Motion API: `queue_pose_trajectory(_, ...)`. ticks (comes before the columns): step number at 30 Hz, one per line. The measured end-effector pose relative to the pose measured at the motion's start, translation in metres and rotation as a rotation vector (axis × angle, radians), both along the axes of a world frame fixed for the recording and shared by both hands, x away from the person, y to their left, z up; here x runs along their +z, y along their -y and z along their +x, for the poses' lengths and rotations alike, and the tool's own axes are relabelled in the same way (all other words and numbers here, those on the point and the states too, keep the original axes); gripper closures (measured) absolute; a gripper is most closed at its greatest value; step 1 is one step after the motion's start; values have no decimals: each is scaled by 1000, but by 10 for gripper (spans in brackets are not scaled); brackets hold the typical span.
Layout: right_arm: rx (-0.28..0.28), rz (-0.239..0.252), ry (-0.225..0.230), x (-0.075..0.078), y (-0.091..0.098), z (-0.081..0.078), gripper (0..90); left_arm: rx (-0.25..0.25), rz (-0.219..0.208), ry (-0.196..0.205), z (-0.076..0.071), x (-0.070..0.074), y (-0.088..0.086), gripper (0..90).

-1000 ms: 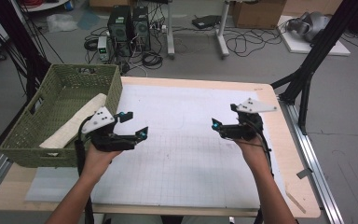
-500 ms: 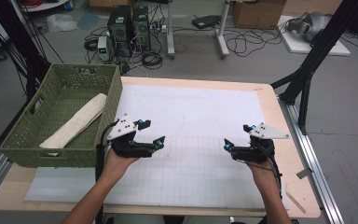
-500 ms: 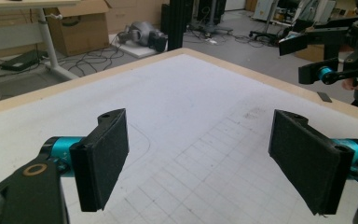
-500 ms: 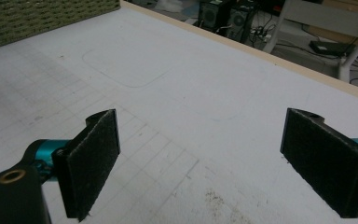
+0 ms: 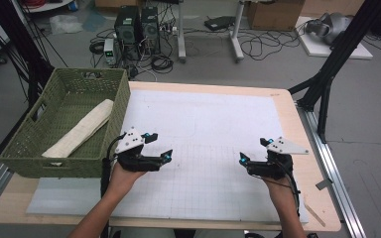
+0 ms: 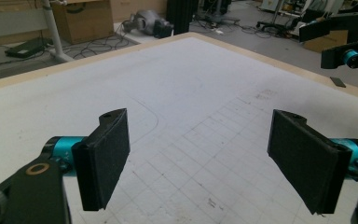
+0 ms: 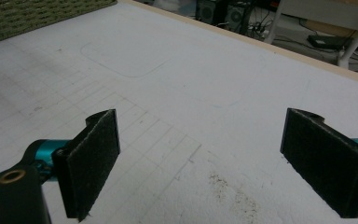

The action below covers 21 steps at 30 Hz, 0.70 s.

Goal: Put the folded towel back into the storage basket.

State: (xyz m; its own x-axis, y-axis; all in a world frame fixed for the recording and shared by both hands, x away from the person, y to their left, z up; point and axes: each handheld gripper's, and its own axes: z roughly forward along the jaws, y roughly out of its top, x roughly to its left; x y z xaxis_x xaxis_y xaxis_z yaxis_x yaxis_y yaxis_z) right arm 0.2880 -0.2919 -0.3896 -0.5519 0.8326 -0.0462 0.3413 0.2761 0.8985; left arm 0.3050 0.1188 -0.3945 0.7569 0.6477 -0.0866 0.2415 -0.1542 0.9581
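1. Sitting at the far left of the tabletop (image 5: 278,106), the green basket (image 5: 67,163) holds a rolled pale towel (image 5: 82,130) that lies slanted along its floor, one end toward the near wall.
2. Just right of the basket's near corner, the left gripper (image 5: 158,147) hovers low over the white mat (image 5: 213,124), jaws spread wide with nothing between them; in the left gripper view the bare grid of the mat shows between the two black pads (image 6: 103,158).
3. Between the two hands, the mat carries no object at all.
4. Toward the right edge, the right gripper (image 5: 254,149) also hangs low over the mat, pointing inward at the other hand, jaws spread and gripping nothing, as the right gripper view confirms with its pads (image 7: 93,158) well apart.
5. Judging from this, no grasp is in hand: both hands look parked, either at rest or about to begin.
6. If the towel is the aim, the next move calls for the left gripper to lift over the basket wall, come down on the roll and close on it; the right one is well apart from it.
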Motion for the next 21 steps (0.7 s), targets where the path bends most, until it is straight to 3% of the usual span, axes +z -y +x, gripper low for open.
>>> queue_pose_trajectory(16,15,-3,3,-2,-3,0,110,16,-8,5,-1,2,-4,214)
queue_pose_trajectory(21,16,16,-2,-1,-2,1,110,19,-9,3,0,1,-5,214)
